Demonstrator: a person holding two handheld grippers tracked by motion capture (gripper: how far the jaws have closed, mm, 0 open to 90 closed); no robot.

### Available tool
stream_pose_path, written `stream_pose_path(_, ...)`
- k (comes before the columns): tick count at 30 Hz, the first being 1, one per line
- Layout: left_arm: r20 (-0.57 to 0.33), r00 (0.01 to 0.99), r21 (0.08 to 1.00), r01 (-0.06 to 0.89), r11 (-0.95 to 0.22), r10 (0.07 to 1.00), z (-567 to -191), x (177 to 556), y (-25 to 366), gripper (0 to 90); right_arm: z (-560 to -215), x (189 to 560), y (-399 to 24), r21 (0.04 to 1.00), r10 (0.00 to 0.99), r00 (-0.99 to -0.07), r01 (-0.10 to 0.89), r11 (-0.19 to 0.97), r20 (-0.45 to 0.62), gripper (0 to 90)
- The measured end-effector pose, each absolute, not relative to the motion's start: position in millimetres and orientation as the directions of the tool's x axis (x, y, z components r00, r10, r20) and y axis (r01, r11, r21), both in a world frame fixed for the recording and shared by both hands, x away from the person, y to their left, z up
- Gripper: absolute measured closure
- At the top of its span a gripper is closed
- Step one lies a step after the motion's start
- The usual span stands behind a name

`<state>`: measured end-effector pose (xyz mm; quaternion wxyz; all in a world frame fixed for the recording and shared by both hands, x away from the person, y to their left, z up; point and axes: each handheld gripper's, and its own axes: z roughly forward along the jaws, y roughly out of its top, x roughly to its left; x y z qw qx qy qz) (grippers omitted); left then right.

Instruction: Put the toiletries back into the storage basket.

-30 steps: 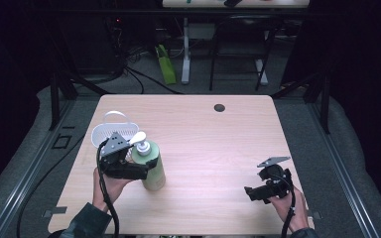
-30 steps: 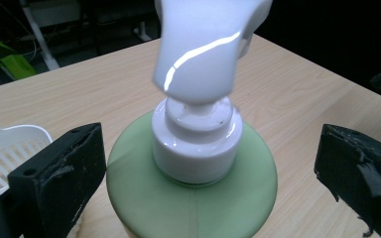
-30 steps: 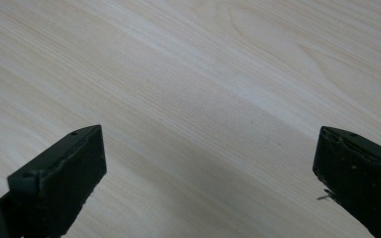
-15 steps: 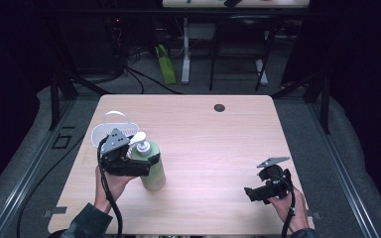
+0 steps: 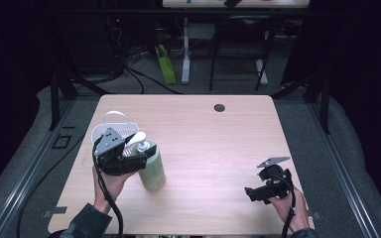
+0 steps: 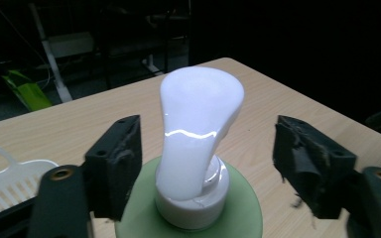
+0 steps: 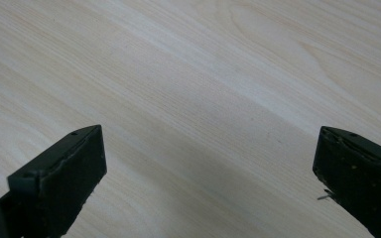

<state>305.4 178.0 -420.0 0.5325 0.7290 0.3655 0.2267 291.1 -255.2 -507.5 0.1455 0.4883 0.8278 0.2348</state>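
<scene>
Left gripper [image 5: 140, 157]: sitting at the table's [image 5: 218, 144] left side, level with the white pump head [image 6: 197, 124] of the green bottle [image 5: 152, 171]. Its jaws have just been closing and are standing either side of the pump head, not touching it. The bottle is standing upright at near left, just beside a white basket [image 5: 110, 130] on its far-left side. Right gripper [image 5: 251, 193]: resting at near right, well apart from the bottle, jaws gaping wide over bare wood.
</scene>
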Motion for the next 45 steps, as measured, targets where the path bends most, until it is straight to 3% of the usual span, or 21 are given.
stream_pose_path(8,-0.067,0.619,0.952,0.274,-0.136,0.783,-420.4,303.6,181.6,54.2,-508.9,291.4,-254.2,0.523,0.874,-0.486,0.742,0.42,-0.013,0.0)
stream_pose_path(16,-0.057,0.612,0.959,0.254,-0.128,0.789,-419.8,302.9,182.1,65.9,-509.6,291.9,-253.5,0.519,0.875,-0.484,0.744,0.42,-0.014,0.0)
stream_pose_path(45,-0.049,0.628,0.962,0.238,-0.132,0.777,-406.2,298.7,186.6,66.9,-508.5,291.0,-255.2,0.518,0.875,-0.484,0.741,0.426,-0.028,0.0)
